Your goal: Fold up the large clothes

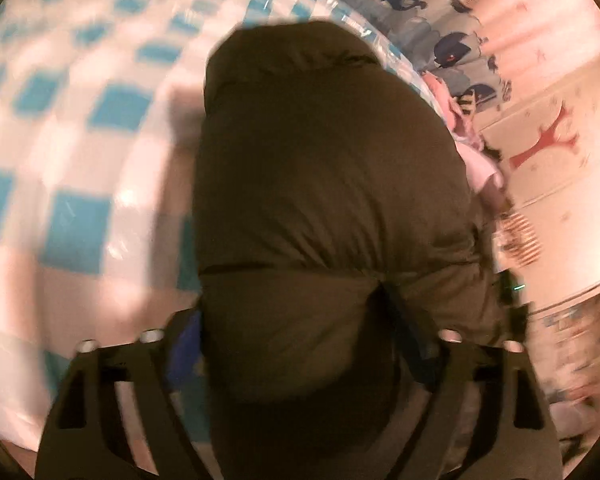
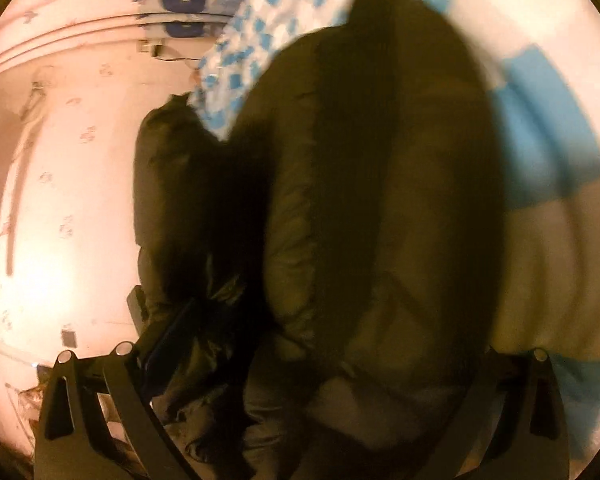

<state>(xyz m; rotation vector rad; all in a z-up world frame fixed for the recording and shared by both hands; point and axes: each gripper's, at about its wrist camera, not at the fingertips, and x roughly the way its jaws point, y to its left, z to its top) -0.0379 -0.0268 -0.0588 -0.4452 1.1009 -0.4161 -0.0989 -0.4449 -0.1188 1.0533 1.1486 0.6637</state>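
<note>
With both hand-held grippers, left [image 1: 300, 344] and right [image 2: 312, 360], pinching the olive puffer jacket [image 1: 324, 184] over the checked counter [image 1: 80, 128], I judged level, even tension best.

A dark olive puffy jacket [image 1: 324, 184] fills the middle of the frame, its lower end bulging between the fingers of the left gripper [image 1: 300, 344]. Behind it, a blue-and-white checked cloth [image 1: 80, 120] spreads across the left, blurred.
</note>
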